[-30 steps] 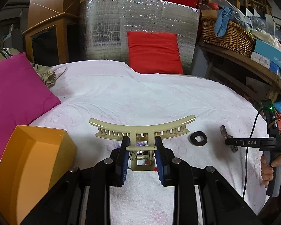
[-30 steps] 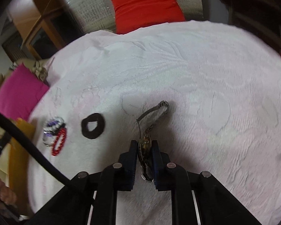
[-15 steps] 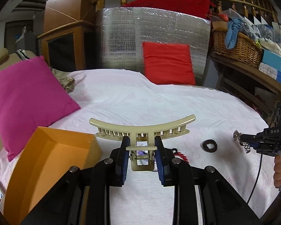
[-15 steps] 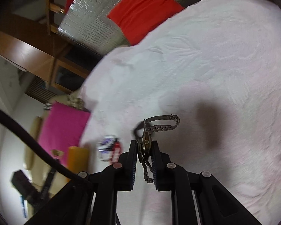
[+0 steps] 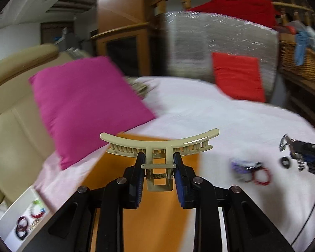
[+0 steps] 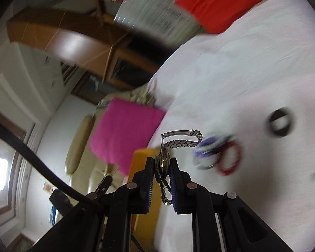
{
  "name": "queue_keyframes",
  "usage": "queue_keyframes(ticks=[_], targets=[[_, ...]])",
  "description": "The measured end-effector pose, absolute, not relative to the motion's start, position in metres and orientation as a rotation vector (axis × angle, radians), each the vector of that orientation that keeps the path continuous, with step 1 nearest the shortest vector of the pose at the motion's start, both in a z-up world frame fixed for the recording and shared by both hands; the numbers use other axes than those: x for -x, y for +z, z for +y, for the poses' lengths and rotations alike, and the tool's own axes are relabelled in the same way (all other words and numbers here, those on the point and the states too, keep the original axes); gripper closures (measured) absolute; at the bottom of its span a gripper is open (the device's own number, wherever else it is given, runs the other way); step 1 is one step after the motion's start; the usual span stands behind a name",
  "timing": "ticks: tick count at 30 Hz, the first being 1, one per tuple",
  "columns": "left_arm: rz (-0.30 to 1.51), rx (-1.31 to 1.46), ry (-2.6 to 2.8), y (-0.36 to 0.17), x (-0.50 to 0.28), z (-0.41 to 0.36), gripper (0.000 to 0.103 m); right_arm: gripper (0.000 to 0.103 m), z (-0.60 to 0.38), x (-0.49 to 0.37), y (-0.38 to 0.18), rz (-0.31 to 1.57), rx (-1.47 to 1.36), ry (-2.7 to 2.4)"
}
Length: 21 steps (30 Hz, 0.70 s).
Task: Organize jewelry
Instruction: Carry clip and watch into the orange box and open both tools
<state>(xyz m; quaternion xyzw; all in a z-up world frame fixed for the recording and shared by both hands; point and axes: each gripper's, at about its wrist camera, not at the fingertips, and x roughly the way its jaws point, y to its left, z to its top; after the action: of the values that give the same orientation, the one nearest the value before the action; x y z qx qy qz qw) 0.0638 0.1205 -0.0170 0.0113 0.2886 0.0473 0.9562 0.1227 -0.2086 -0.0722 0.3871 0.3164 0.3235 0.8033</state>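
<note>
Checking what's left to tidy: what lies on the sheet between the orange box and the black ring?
In the left wrist view, a purple beaded piece and a red bead bracelet lie between the orange box and black ring.

White-covered bed [image 5: 210,113], pink cushion [image 5: 84,105], orange box [image 5: 157,220], bracelets [image 5: 260,173] (blurred)

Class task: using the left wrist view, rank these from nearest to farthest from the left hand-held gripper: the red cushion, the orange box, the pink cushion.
1. Orange box: directly below and just ahead of the left hand-held gripper, which holds a beige hair claw clip.
2. Pink cushion: ahead to the left, leaning on the beige sofa.
3. Red cushion: far back on the right, against the silver panel.
</note>
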Motion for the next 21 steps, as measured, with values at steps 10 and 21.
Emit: queue_keyframes(ticks=[10,21], targets=[[0.867,0.121,0.247,-0.061,-0.084,0.181,0.076,0.087,-0.066,-0.149,-0.067,0.753,-0.774,0.853],[0.947,0.114,0.356,-0.078,-0.090,0.193,0.069,0.084,-0.001,-0.185,-0.084,0.848,-0.758,0.875]])
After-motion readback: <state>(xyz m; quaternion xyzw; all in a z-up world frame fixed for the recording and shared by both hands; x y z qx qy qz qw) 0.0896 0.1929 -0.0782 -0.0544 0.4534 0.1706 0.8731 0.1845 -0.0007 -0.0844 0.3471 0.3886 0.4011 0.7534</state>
